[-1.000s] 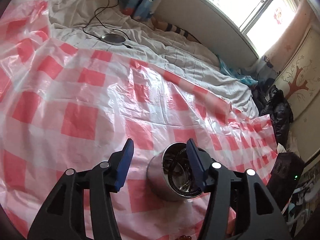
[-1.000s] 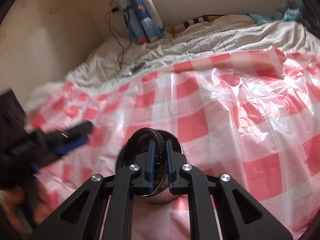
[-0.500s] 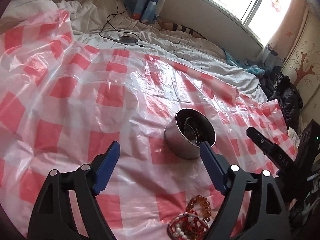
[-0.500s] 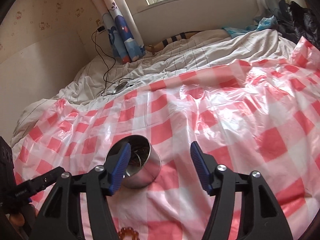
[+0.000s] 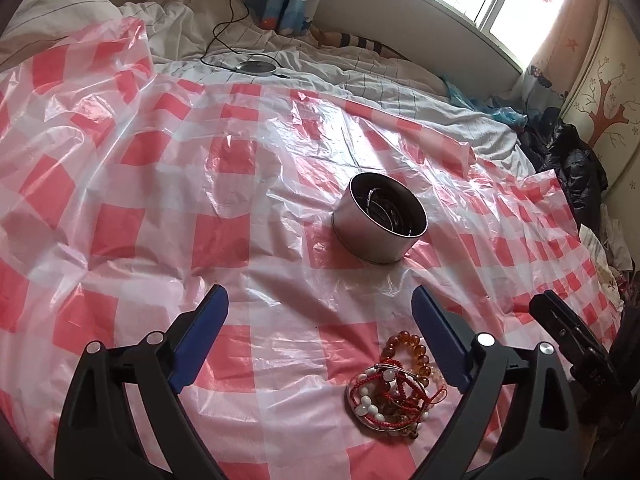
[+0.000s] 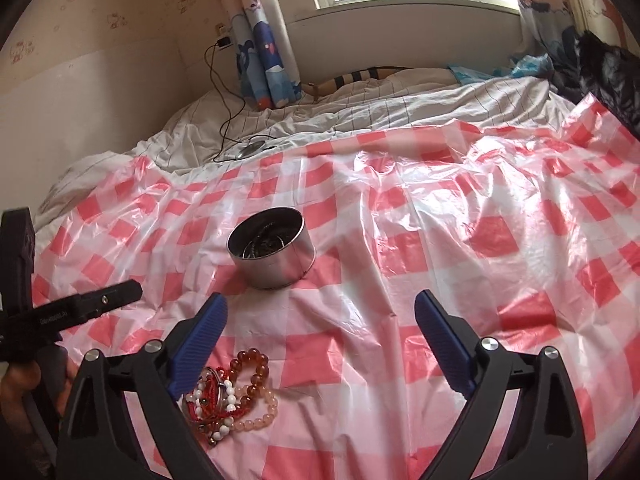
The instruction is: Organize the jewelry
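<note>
A round steel tin [image 5: 380, 222] with dark bracelets inside stands on the red-and-white checked plastic sheet [image 5: 224, 240]; it also shows in the right wrist view [image 6: 274, 254]. A pile of bead bracelets [image 5: 394, 392], amber, red and white, lies nearer than the tin, also seen in the right wrist view [image 6: 228, 390]. My left gripper [image 5: 320, 344] is open and empty, the pile by its right finger. My right gripper [image 6: 320, 344] is open and empty, the pile by its left finger.
The sheet [image 6: 480, 240] covers a bed with a white striped quilt [image 5: 360, 76] behind. A round charger [image 5: 256, 66] with a cable lies on the quilt. Dark clothes [image 5: 572, 164] are heaped at the right. The right gripper's tip [image 5: 560, 320] shows in the left view.
My right gripper opened and let a dark bracelet into the tin. Both grippers pulled back from the tin and opened wide; the bracelet pile came into view.
</note>
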### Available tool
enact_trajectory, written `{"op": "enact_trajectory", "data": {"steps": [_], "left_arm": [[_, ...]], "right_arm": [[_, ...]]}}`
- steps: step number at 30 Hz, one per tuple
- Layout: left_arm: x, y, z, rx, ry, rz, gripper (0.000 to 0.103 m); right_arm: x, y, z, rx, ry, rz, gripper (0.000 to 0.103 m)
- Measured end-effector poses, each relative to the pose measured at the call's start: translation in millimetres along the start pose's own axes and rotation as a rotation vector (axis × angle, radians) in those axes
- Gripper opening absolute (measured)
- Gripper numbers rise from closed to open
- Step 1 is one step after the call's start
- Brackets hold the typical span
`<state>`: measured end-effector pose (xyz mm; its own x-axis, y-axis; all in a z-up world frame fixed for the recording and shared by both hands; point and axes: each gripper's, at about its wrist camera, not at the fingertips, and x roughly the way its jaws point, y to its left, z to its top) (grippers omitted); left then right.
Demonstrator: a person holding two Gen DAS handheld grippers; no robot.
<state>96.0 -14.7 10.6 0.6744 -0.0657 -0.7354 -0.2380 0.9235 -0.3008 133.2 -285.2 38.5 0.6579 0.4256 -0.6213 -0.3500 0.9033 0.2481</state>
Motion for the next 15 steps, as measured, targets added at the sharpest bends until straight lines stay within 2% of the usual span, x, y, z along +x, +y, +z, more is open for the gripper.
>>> {"op": "enact_trajectory", "data": {"steps": [6, 15], "left_arm": [[10.0, -8.7, -2.2, 0.033, 0.030, 0.008, 0.089], [18.0, -15.3, 1.0, 0.042, 0.040, 0.004, 0.089]], "right_arm": [[10.4, -22.1, 1.3, 0.108, 0.023, 0.015, 0.091], [21.7, -23.6, 1.2, 0.114, 0.054, 0.010, 0.091]]}}
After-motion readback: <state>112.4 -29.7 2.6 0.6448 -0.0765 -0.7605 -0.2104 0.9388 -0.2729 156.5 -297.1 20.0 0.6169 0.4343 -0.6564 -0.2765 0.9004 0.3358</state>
